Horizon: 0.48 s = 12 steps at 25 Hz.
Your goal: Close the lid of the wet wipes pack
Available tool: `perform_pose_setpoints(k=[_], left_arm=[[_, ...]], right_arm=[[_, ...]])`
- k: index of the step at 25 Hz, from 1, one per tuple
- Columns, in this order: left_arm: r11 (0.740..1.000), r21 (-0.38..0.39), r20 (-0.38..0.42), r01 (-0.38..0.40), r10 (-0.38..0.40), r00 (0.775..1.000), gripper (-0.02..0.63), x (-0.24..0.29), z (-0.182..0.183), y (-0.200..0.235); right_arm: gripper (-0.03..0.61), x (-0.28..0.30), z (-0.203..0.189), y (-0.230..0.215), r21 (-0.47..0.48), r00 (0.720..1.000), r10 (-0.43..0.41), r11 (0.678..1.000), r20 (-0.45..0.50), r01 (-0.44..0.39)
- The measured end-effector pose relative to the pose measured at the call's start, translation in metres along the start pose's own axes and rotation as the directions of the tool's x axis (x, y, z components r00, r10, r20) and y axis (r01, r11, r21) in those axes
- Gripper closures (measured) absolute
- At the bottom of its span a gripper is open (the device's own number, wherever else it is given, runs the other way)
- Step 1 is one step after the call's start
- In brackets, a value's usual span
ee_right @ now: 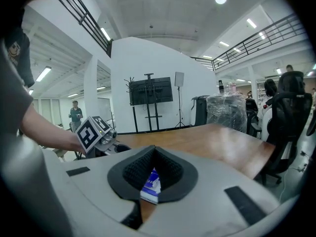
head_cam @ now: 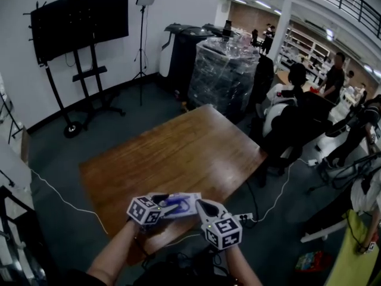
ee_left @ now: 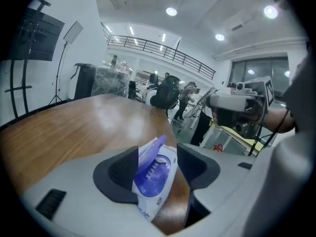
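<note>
The wet wipes pack (head_cam: 182, 205) is white with a blue top and lies at the wooden table's near edge. In the left gripper view the pack (ee_left: 154, 174) sits between the two dark jaws, and its translucent blue lid (ee_left: 157, 145) stands raised. My left gripper (head_cam: 159, 206) is shut on the pack's left end. My right gripper (head_cam: 201, 208) is just right of the pack, its jaws shut together with nothing between them. Through the gap under the right gripper's (ee_right: 153, 154) jaws, a strip of the pack (ee_right: 151, 185) shows. From the left gripper view, the right gripper's body (ee_left: 239, 101) hangs apart from the pack.
The brown wooden table (head_cam: 178, 154) stretches away from me. A TV on a stand (head_cam: 80, 22) is at the back left, a plastic-wrapped pallet (head_cam: 223, 70) behind the table, and black office chairs (head_cam: 286, 124) and people to the right. Cables (head_cam: 262, 213) lie on the floor.
</note>
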<state>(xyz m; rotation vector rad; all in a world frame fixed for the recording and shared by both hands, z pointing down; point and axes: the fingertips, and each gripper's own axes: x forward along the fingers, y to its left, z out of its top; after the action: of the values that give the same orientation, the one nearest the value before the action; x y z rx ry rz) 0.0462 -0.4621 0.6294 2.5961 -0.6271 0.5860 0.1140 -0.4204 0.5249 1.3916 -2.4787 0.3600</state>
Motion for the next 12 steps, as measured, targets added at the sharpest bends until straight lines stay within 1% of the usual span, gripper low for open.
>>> perform_pose_setpoints(k=[5, 12], left_arm=[[1.000, 0.014, -0.033, 0.016, -0.016, 0.999, 0.388, 0.000, -0.013, -0.018], [1.000, -0.016, -0.078, 0.022, -0.023, 0.997, 0.388, 0.009, -0.033, -0.031]], right_arm=[[0.569, -0.001, -0.004, 0.005, 0.009, 1.000, 0.011, 1.000, -0.007, -0.011], [0.569, -0.008, -0.013, -0.002, 0.031, 1.000, -0.002, 1.000, -0.019, 0.003]])
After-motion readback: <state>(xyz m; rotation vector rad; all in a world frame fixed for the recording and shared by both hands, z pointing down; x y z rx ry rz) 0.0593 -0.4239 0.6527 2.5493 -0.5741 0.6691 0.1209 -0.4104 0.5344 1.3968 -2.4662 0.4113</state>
